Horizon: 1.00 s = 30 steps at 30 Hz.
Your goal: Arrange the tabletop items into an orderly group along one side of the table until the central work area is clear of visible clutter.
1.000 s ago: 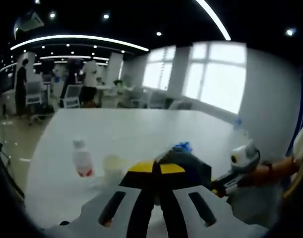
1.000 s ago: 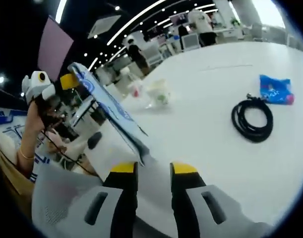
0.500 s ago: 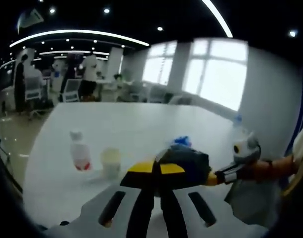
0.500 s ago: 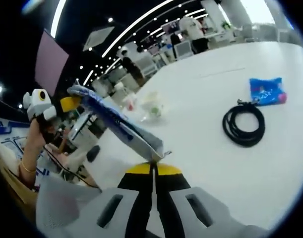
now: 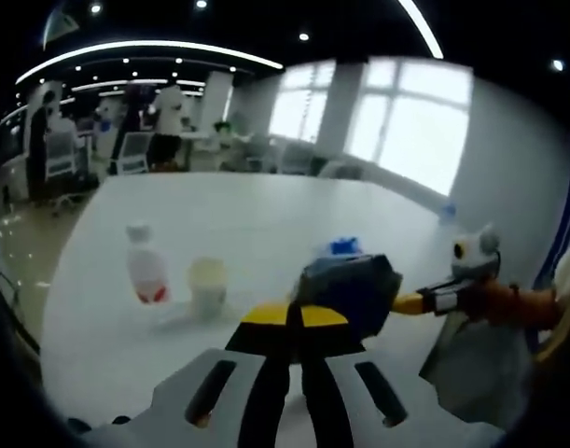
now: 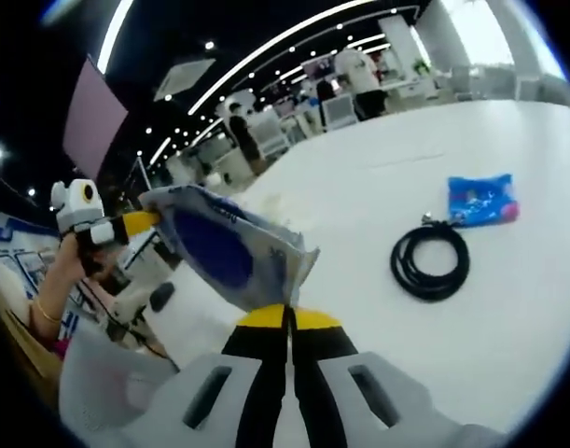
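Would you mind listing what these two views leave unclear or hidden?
- Left gripper view: the held packet hides the table beyond it, and the bottle label is too blurred to read.
- Right gripper view: the packet print is illegible, and it hides the bottle and cup.
- Small blue pouch: contents unknowable.

White bench (image 6: 508,327), on which are seen a black coiled cable (image 6: 430,263) just beside a blue packet (image 6: 481,198), and, well apart, a small bottle (image 5: 145,273) beside a pale cup (image 5: 208,286).

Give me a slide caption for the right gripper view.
Both claws hold a blue-and-white pouch above the white table; black cable beyond.
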{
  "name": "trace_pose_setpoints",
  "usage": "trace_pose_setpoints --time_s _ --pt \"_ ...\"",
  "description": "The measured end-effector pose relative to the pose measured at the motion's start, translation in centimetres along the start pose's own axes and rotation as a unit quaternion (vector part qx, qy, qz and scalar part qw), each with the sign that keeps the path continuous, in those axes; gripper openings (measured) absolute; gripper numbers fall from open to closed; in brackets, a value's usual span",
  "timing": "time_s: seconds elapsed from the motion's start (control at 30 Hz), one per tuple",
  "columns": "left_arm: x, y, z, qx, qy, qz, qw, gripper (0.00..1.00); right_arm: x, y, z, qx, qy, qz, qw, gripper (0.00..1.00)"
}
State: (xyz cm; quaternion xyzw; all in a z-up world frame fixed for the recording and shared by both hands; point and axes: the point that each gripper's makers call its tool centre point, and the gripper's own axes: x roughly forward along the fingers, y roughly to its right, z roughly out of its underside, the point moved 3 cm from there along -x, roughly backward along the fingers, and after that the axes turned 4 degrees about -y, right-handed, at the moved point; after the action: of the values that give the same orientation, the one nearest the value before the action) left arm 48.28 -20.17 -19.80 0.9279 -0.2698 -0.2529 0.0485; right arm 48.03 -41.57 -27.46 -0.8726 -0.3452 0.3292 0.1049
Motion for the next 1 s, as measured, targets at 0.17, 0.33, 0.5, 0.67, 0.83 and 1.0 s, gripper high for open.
trace_pose_setpoints --time_s 0.17,0.33,0.5,0.67,0.83,1.0 --pt "0.8 -0.1 0.2 0.003 -0.014 -0.01 0.9998 0.0 -0.3 0.5 -0.5 0.005 0.012 0.009 0.9999 0.01" --pt "1.9 -0.3 0.3 0.009 -0.029 -0.019 0.9994 0.0 -0.8 1.2 -1.4 0.007 0.027 0.023 0.9993 0.01" --pt "3.1 -0.2 0.5 0.016 -0.048 -0.021 0.9985 0.0 -1.2 2.1 -2.3 0.008 0.032 0.036 0.9988 0.01" --pt "4.4 -0.5 0.6 0.02 -0.063 -0.026 0.9975 0.0 -1.2 2.8 -3.1 0.005 0.029 0.042 0.9987 0.01" --pt "5.7 -0.7 0.3 0.042 -0.076 -0.038 0.9955 0.0 -0.9 3.8 -4.2 0.001 0.027 0.051 0.9983 0.01" --pt "7.3 -1.1 -0.4 0.048 -0.074 -0.053 0.9947 0.0 -0.2 5.1 -5.2 -0.004 0.023 0.062 0.9978 0.01"
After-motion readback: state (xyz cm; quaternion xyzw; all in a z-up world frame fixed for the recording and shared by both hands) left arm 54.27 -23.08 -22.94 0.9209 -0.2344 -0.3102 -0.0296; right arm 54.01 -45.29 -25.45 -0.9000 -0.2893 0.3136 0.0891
